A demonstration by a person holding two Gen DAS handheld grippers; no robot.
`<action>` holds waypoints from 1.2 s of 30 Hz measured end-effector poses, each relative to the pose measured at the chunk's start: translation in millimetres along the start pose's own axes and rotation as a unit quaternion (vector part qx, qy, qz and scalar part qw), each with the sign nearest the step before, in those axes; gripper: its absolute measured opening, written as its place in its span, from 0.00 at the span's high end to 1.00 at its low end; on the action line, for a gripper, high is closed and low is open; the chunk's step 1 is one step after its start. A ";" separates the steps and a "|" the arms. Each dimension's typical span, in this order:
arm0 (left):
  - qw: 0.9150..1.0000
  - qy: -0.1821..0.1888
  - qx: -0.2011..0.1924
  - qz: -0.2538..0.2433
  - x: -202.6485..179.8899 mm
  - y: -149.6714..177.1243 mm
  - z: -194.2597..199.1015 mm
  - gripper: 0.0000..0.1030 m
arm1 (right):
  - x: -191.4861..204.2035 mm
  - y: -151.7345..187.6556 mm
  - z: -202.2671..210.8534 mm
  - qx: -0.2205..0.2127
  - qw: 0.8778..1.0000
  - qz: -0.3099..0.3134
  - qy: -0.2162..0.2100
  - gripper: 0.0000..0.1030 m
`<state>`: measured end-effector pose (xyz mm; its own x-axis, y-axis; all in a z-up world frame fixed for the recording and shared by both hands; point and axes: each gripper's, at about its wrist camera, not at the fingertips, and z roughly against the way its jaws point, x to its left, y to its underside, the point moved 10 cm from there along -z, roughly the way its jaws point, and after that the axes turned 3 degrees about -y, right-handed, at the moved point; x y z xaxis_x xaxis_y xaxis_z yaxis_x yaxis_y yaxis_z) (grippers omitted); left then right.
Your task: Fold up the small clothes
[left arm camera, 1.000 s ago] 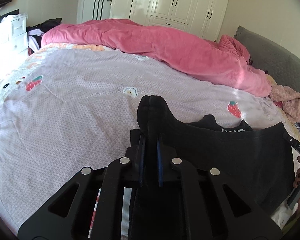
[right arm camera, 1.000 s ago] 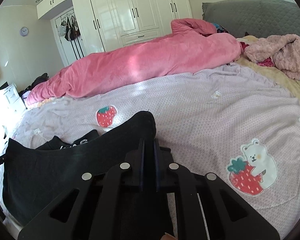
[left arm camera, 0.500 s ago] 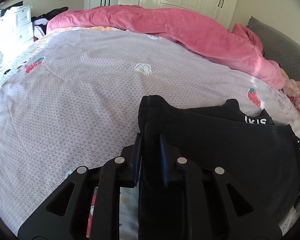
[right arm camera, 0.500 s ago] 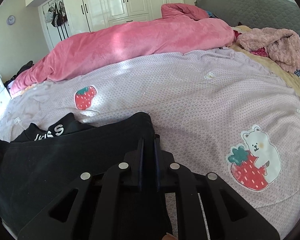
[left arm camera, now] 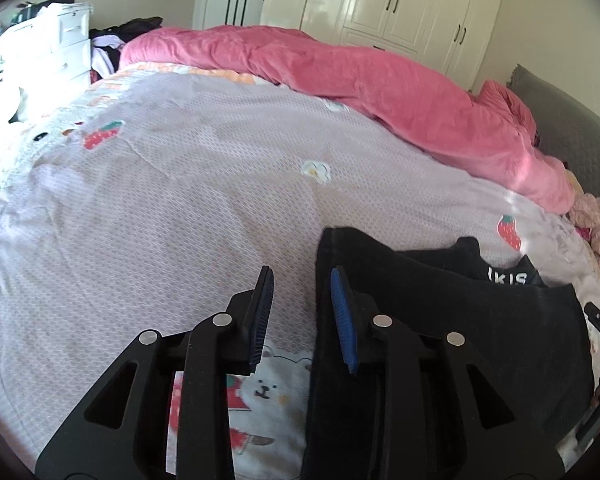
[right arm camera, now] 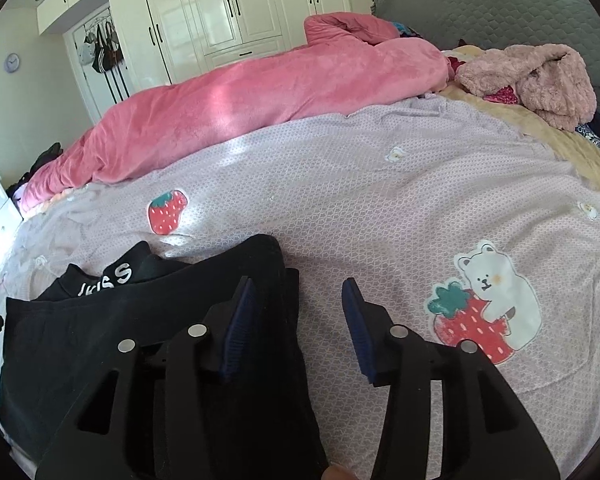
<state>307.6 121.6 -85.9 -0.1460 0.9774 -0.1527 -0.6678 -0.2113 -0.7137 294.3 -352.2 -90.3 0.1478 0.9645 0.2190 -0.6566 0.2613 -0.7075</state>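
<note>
A black garment (left arm camera: pixel 460 320) with white lettering lies folded on the lilac bedspread (left arm camera: pixel 180 208). In the left wrist view my left gripper (left arm camera: pixel 300 280) has its jaws opening, apart from the cloth; the garment's left edge lies under and beside the right finger. In the right wrist view the same black garment (right arm camera: pixel 140 320) lies at lower left. My right gripper (right arm camera: pixel 298 286) has its jaws opening wide over the garment's right corner, whose edge runs between the blue pads (right arm camera: pixel 240 312) without being pinched. Bedspread shows between the fingers.
A pink duvet (left arm camera: pixel 380 92) lies bunched along the far side of the bed. A fuzzy pink garment (right arm camera: pixel 532 76) sits by the grey headboard (right arm camera: pixel 480 12). White wardrobes (right arm camera: pixel 228 8) stand behind; white drawers (left arm camera: pixel 52 48) are at the far left.
Both grippers were shut on the garment's corners and have let go with jaws now apart. The garment has settled flat on the bedspread. The left gripper has shifted left of the cloth edge.
</note>
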 end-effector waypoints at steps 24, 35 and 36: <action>0.996 0.054 -0.020 -0.070 -60.1 23.5 65.1 0.59 | 84.4 31.5 44.1 0.003 0.992 0.101 -0.078 0.44; 0.987 0.032 0.061 -0.147 -85.4 86.6 33.4 0.52 | 115.3 75.2 39.2 0.054 0.982 0.163 -0.075 0.25; 0.987 0.033 0.065 -0.144 -82.0 90.4 31.3 0.52 | 109.0 78.6 36.8 0.063 0.983 0.163 -0.061 0.25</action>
<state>236.4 22.3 -116.5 0.1090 0.9940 -0.0028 -0.7626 0.0818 -0.6416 231.6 -228.0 -97.3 -0.1706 0.9821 0.0792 -0.7414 -0.0750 -0.6668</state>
